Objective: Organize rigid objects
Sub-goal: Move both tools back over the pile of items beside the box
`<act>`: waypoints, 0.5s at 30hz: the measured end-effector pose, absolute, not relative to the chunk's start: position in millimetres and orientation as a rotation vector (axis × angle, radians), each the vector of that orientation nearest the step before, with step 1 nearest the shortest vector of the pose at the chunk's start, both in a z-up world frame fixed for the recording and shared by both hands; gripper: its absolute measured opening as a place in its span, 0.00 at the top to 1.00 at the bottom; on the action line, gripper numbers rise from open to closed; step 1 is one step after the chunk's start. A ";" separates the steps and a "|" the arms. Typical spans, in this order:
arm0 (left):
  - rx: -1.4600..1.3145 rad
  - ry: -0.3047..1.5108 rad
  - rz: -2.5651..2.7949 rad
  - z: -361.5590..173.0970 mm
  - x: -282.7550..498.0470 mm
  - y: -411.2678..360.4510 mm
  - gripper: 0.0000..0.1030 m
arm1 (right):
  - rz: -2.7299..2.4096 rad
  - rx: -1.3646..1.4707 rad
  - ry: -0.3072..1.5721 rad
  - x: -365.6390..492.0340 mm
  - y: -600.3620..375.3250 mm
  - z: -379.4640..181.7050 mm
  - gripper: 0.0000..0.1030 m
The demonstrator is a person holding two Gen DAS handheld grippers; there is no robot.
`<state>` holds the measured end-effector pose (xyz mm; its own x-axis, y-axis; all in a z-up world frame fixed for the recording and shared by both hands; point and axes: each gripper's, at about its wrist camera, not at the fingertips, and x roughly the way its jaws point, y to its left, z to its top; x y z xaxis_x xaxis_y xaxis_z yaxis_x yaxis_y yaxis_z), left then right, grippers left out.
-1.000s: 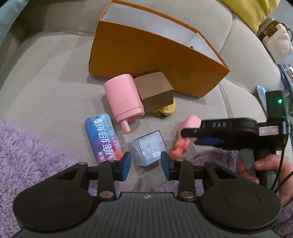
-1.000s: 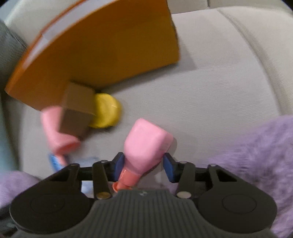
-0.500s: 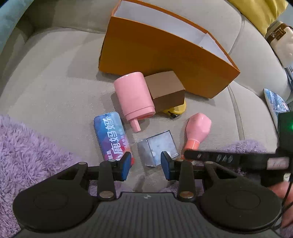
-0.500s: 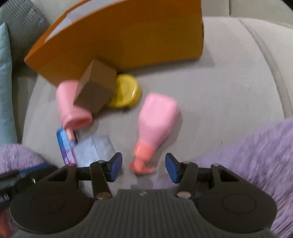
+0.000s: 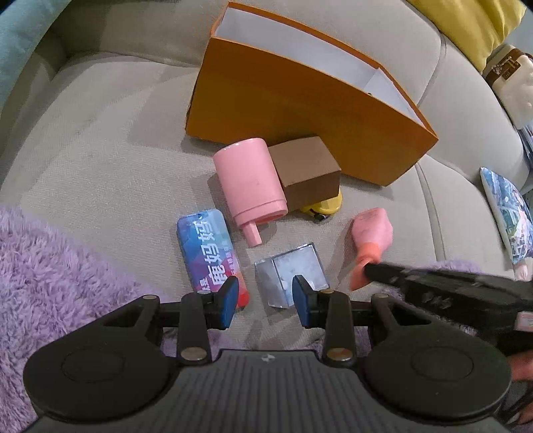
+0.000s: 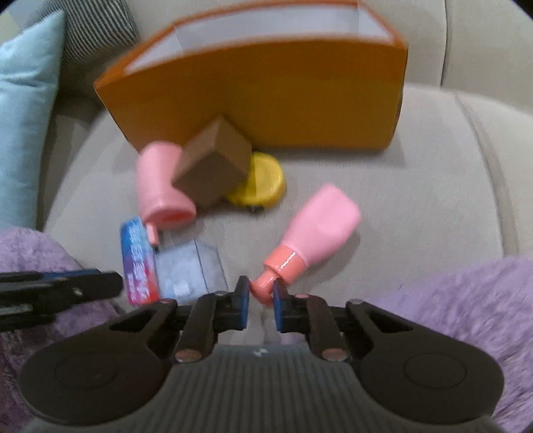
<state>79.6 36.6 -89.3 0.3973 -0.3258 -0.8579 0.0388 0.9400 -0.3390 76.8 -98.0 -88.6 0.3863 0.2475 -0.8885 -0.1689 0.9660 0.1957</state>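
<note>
An open orange box (image 5: 299, 110) stands on the sofa seat; it also shows in the right wrist view (image 6: 266, 96). In front lie a pink cylinder bottle (image 5: 250, 186), a brown carton (image 5: 306, 173), a yellow round tape (image 6: 263, 183), a blue printed tin (image 5: 206, 253), a clear cube (image 5: 293, 269) and a small pink bottle (image 6: 313, 233). My right gripper (image 6: 261, 296) is closed on the small pink bottle's orange cap. My left gripper (image 5: 263, 299) is open and empty, just before the clear cube.
A purple fluffy blanket (image 5: 60, 283) covers the near seat on both sides. A light blue cushion (image 6: 23, 126) is at the left. A yellow cushion (image 5: 466, 30), a white bag (image 5: 513, 80) and a printed item (image 5: 506, 213) lie at the right.
My right gripper let the small pink bottle down on the seat, drew back, then closed on its cap. My left gripper stayed open and moved little.
</note>
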 end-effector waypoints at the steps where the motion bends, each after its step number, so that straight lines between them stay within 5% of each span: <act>1: -0.284 1.140 -0.234 -89.1 80.4 36.6 0.60 | 0.262 0.080 1.121 78.4 -99.9 -82.6 0.88; 4: -0.285 1.128 -0.233 -86.9 83.1 37.2 0.60 | 0.239 0.109 1.065 87.4 -109.0 -68.3 1.00; 15: -0.272 1.137 -0.215 -91.4 92.4 34.4 0.60 | 0.218 0.135 1.125 99.0 -127.1 -77.6 0.95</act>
<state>92.4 34.4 -91.4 0.4053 -0.3055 -0.8616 0.0308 0.9466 -0.3211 99.0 -127.1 -77.6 0.4133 0.2403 -0.8783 -0.1048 0.9707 0.2162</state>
